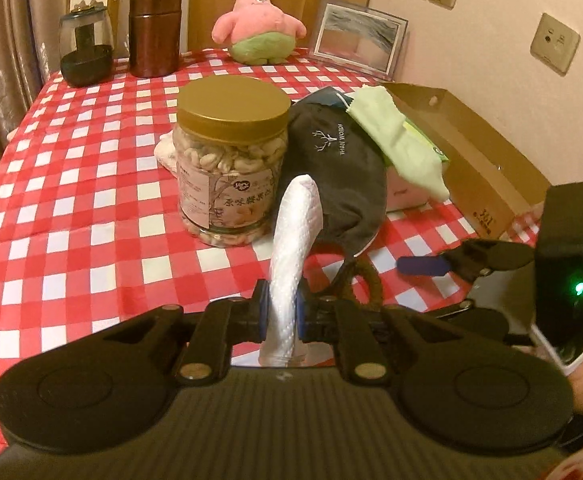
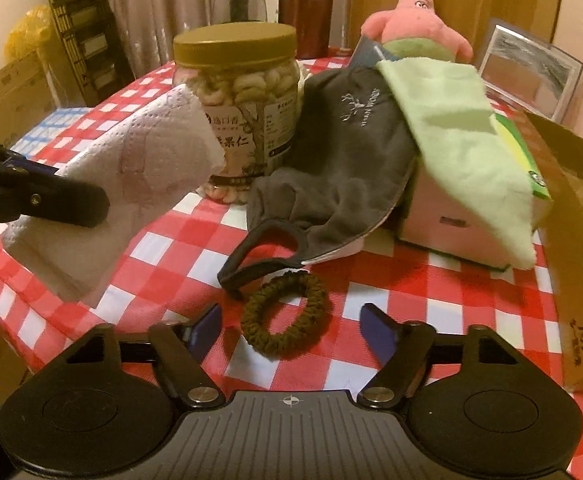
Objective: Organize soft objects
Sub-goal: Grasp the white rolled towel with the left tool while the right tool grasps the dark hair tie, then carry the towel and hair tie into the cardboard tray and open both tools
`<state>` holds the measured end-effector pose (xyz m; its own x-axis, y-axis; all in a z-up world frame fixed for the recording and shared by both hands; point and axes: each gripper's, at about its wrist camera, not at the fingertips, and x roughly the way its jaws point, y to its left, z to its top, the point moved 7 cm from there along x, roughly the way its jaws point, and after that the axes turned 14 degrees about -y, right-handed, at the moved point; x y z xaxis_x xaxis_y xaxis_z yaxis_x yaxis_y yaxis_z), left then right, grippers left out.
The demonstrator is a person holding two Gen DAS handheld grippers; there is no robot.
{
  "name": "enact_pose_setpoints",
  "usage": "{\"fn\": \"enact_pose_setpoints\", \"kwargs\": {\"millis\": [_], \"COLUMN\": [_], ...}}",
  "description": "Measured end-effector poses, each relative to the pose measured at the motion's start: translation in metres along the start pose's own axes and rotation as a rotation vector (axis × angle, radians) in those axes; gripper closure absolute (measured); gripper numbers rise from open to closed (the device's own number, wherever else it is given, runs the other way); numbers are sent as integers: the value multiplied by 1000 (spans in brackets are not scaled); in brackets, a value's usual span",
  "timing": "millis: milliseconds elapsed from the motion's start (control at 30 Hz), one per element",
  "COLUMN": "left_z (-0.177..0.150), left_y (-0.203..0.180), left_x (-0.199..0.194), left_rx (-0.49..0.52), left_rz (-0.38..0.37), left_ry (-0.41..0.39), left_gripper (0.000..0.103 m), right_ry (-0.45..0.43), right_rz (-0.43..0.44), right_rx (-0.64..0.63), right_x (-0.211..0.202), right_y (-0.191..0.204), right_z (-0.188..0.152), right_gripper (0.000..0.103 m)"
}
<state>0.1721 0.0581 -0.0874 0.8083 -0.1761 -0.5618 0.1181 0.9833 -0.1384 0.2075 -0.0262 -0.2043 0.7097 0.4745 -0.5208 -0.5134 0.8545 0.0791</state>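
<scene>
My left gripper [image 1: 284,312] is shut on a folded white paper towel [image 1: 295,248], held above the checked tablecloth; the towel shows in the right wrist view [image 2: 131,168] too. My right gripper [image 2: 291,328] is open, its fingers either side of a dark olive scrunchie [image 2: 285,314] lying on the cloth. A dark grey face mask [image 2: 339,160] drapes over a white box, with a light green cloth [image 2: 459,152] on top. A pink plush starfish [image 1: 259,20] stands at the back of the table.
A jar of cashews with a gold lid [image 1: 231,160] stands mid-table, left of the mask. An open cardboard box [image 1: 487,152] lies at the right edge. A brown canister [image 1: 155,32], a glass jar [image 1: 85,48] and a picture frame [image 1: 357,38] stand at the back.
</scene>
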Motion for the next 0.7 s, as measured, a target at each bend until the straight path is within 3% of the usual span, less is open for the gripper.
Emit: {"fn": "enact_pose_setpoints", "kwargs": {"millis": [67,333,500,700], "left_z": [-2,-5,-8,-4], "left_y": [0,-2,-6,-18], "left_x": [1,3,0,-7], "left_rx": [-7,-24,-44,-62], "left_rz": [-3,1,6,1], "left_ry": [0,6,9,-1], "left_gripper": [91,91,91,91], "right_ry": [3,29,38,-13], "right_rz": [0,-31,-71,-117], "right_rx": [-5,8,23,68], "right_x": [3,1,-15,-50], "right_y": [2,-2,-10,-23], "right_z": [-1,-5,-5,7], "right_gripper": [37,76,82,82]}}
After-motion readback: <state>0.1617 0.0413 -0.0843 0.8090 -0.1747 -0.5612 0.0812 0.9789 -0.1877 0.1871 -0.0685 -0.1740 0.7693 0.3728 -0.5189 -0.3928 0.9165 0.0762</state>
